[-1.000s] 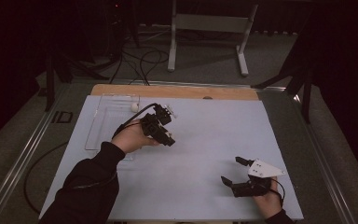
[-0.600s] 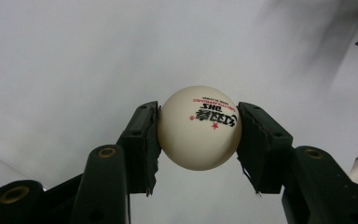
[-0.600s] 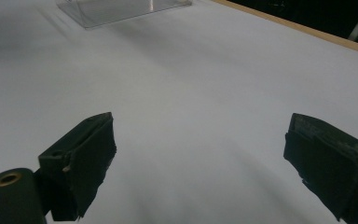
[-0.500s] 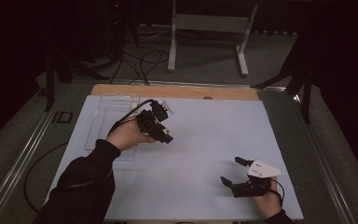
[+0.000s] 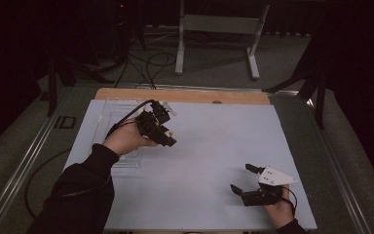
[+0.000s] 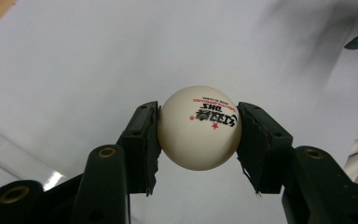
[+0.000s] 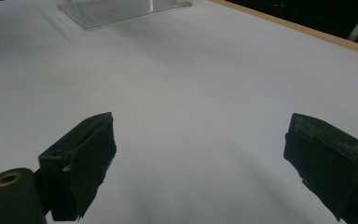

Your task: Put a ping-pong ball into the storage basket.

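Left gripper [image 5: 168,124] shifts slightly left since earlier frame, jaws clamping ball [image 6: 199,127]; right gripper [image 5: 244,179] stays put, jaws spread.

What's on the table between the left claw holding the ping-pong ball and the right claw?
Nothing: in the high view, only bare white table surface lies between the left claw, shut on the ping-pong ball, and the open right claw.

clear tray [image 7: 121,9] cut off at top edge, ball [image 5: 169,134] perhaps hidden by jaws
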The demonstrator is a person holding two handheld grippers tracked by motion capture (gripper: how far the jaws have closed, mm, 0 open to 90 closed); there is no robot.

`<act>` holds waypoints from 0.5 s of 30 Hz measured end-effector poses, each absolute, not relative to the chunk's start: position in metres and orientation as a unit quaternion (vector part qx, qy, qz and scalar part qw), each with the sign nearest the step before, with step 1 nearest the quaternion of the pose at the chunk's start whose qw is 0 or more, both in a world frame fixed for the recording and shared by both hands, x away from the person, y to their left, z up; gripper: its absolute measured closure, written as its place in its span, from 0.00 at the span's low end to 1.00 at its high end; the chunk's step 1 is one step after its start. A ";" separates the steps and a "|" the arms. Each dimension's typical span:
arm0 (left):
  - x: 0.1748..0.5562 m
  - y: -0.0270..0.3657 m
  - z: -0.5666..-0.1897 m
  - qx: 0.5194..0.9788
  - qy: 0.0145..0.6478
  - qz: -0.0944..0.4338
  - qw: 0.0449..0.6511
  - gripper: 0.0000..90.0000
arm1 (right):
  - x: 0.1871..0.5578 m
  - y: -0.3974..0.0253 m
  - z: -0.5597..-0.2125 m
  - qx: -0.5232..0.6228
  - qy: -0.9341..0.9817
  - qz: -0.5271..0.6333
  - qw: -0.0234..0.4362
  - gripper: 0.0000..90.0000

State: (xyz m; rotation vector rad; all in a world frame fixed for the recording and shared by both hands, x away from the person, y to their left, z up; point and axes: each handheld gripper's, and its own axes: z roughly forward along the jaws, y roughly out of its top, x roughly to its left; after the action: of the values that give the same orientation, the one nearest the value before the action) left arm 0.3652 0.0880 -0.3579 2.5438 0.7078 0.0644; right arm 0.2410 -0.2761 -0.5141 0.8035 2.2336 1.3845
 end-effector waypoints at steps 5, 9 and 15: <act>0.364 0.093 -0.352 0.933 0.261 0.031 0.246 0.58 | 0.241 -0.276 -0.514 0.286 0.797 0.494 0.196 0.10; 0.363 0.104 -0.345 0.929 0.271 0.036 0.249 0.58 | 0.241 -0.276 -0.514 0.286 0.797 0.494 0.196 0.10; 0.361 0.113 -0.342 0.926 0.279 0.042 0.250 0.58 | 0.241 -0.276 -0.513 0.286 0.797 0.494 0.197 0.10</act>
State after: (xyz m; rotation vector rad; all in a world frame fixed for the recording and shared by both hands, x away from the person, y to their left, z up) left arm 0.3613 0.1134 -0.3417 2.5229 0.7588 0.1142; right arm 0.2406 -0.2762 -0.5134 0.8008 2.2330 1.3828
